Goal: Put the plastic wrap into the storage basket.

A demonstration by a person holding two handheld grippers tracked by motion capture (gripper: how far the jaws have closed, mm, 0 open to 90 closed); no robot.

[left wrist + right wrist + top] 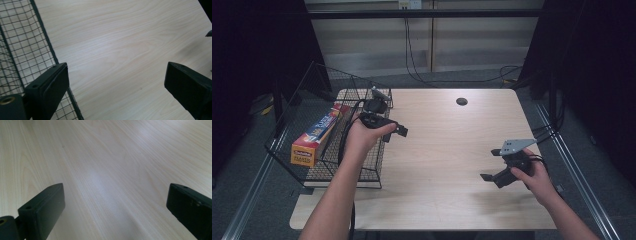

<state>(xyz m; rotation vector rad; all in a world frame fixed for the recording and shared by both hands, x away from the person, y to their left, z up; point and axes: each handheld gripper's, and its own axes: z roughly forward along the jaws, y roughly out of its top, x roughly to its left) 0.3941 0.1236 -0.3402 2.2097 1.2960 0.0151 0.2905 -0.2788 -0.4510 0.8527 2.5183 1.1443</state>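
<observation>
Hovering just right of the wire basket point(362, 172), the left claw point(398, 131) stands released, its jaws spread wide over bare wood with nothing between them; the left gripper view shows the basket's mesh wall point(22, 50) running beside the left-hand jaw. The nearest thing worth taking is the long orange and blue box point(318, 134), which lies inside the basket, on its mesh floor, to the left of the left claw and a little nearer the person. Its long axis runs from the near left to the far right of the scene, with the orange end pointing toward the near left corner of the basket and the other end toward the far right. The left claw points rightward, away from the box, so I judge that it would have to turn back and reach over the basket's right wall, closing across the box's short width. The right claw point(492, 175) is likewise released and holds nothing, low over the table point(447, 150) on its right, well apart from the basket, so the left hand point(362, 137) is clearly the nearer one for that reach.
</observation>
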